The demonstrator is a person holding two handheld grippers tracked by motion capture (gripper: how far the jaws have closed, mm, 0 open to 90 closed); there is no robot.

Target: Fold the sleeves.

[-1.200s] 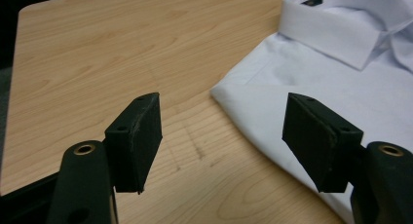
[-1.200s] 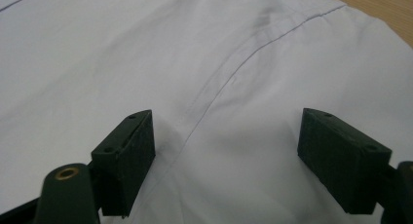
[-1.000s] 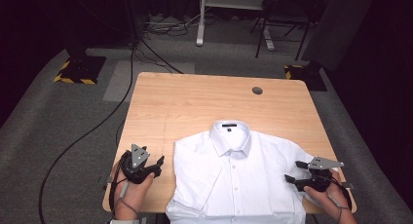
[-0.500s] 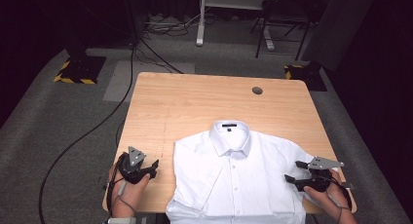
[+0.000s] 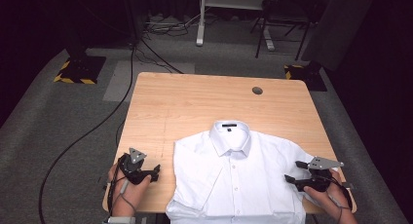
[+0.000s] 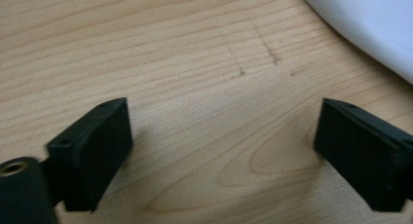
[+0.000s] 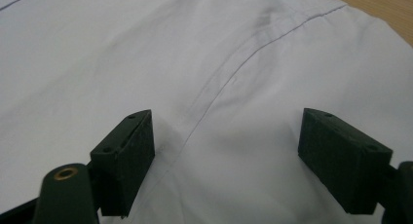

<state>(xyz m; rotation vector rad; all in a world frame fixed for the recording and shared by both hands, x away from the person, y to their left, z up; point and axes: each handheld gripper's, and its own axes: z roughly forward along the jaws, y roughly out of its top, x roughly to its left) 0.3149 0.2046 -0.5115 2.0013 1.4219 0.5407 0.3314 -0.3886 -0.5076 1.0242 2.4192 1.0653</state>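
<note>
We have the white shirt (image 5: 238,177) spread flat, unfolded; our left gripper (image 5: 155,171), jaws just opened wide, and right gripper (image 5: 292,172), jaws apart, grip nothing.

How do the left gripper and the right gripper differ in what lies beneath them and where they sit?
The left gripper sits over the bare wooden table, beside the white shirt; the right gripper sits over the shirt's sleeve. The left gripper's jaws have just been opening, with nothing between them. Both are open and hold nothing.
</note>
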